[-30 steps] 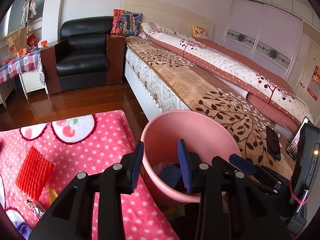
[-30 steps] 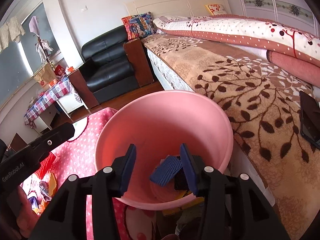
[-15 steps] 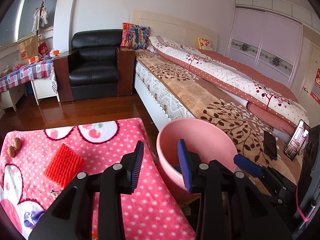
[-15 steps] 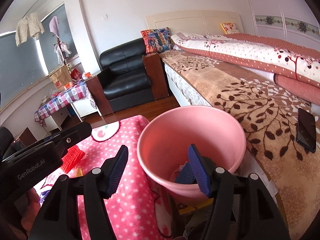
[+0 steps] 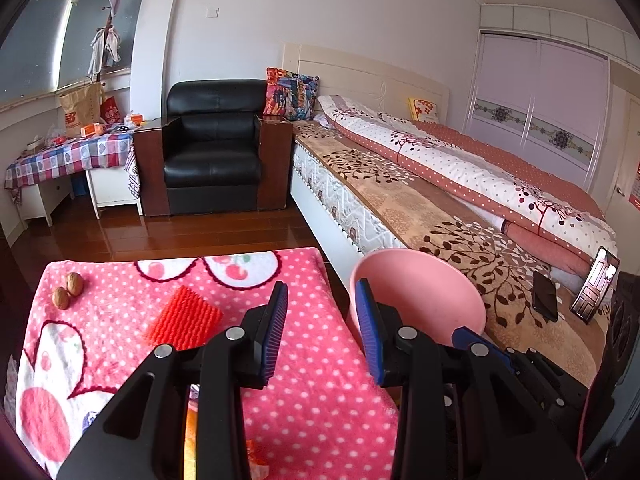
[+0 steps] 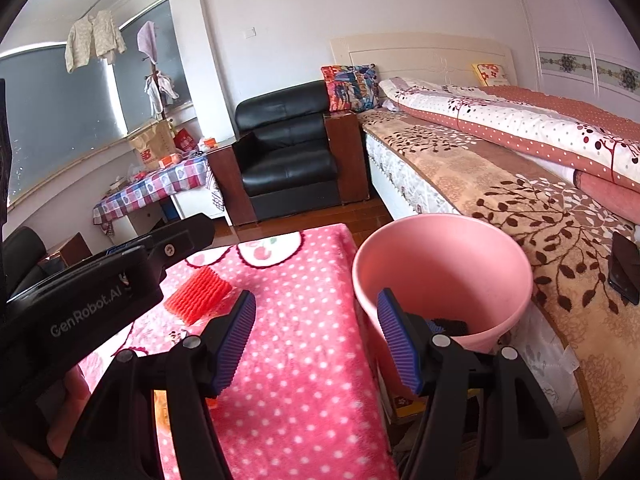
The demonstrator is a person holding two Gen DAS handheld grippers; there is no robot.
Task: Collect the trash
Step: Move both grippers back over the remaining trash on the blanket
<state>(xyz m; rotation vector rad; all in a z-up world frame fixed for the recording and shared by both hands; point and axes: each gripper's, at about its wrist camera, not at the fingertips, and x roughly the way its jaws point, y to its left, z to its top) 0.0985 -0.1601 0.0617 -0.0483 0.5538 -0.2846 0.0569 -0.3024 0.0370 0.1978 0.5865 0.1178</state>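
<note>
**A:** On the worktop (image 5: 328, 412) with the pink dotted cover there's still stuff sitting out: a red ribbed piece (image 5: 184, 318), two walnuts (image 5: 67, 290) at the far left corner, and some orange bits (image 5: 192, 432) poking out under the left gripper (image 5: 322, 326). So I'm guessing this is only partway done?

**B:** Yeah, looks that way. The pink bin (image 6: 442, 276) is standing just off the worktop's right edge, next to the bed (image 6: 532, 216), and something dark is already lying at the bottom of it. Can't tell what it is though.

**A:** Are the grippers holding anything?

**B:** Nope. The left fingers are standing spread with nothing between them. The right gripper (image 6: 320, 334) has just been opening its fingers, and they're empty too.

**A:** And the red piece?

**B:** It's lying ahead and left of both sets of fingers, well apart from them, nothing touching it. The bin is sitting right behind the right-hand finger in both views.
</note>
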